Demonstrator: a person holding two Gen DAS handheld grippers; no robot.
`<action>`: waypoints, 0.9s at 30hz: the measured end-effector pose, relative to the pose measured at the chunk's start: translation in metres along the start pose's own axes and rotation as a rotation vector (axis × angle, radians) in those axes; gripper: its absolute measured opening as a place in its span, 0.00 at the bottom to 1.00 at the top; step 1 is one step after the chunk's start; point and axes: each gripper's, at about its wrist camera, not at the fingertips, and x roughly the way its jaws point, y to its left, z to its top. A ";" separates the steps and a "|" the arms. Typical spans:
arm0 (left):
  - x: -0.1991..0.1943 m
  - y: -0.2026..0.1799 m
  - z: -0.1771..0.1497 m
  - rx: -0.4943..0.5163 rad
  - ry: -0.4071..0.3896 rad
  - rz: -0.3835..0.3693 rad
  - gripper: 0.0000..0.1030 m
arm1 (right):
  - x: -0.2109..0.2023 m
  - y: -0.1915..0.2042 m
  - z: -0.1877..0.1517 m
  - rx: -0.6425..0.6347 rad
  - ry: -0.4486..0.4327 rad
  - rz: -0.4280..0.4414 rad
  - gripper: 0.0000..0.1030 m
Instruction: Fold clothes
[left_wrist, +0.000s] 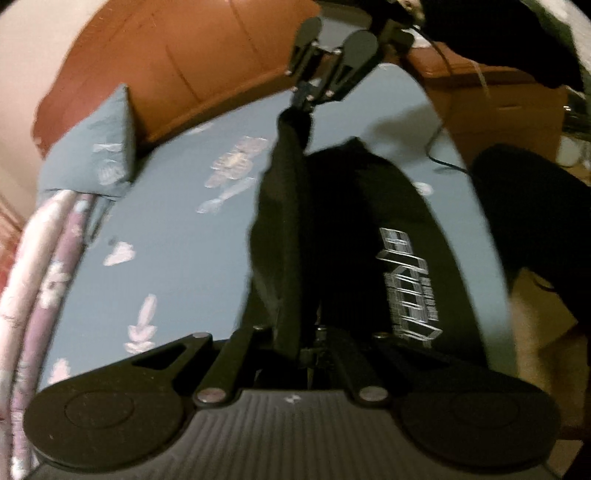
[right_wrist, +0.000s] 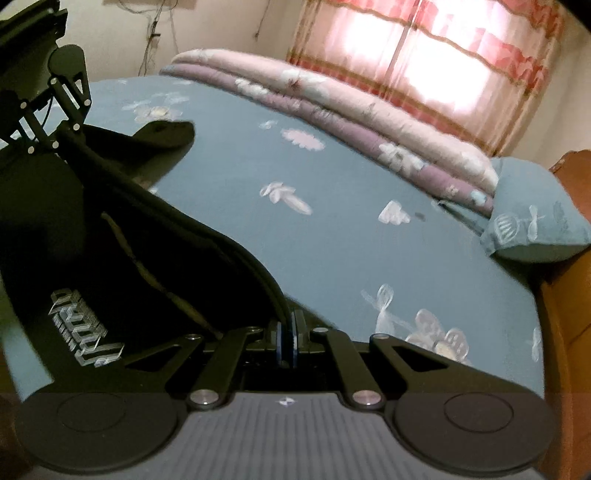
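Garment (left_wrist: 369, 229): black, soft, limp, light, white print on it; stretched edge between left gripper (left_wrist: 306, 354) and right gripper (right_wrist: 286, 343), both clamped on its edge, rest draped on the bed (right_wrist: 332, 229) beside the folded quilt (right_wrist: 332, 99). Best held by edges or corners; sags anywhere unsupported.

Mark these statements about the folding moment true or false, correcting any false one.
1. Both grippers are shut on the black garment. True: the left gripper and the right gripper each pinch its edge.
2. The garment carries white print. True.
3. The bedsheet is plain red. False: it is blue with pale flower shapes.
4. The folded quilt lies on top of the garment. False: it lies apart, along the far side of the bed.
5. A blue pillow sits near the wooden headboard. True.
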 end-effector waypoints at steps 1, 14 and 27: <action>0.003 -0.003 -0.002 -0.003 0.005 -0.012 0.00 | 0.000 0.005 -0.004 -0.006 0.013 0.004 0.06; 0.026 -0.043 -0.016 0.049 0.090 -0.102 0.00 | 0.019 0.055 -0.039 -0.116 0.144 0.021 0.07; 0.018 -0.070 -0.020 0.131 0.115 -0.087 0.00 | 0.005 0.079 -0.044 -0.198 0.149 -0.025 0.07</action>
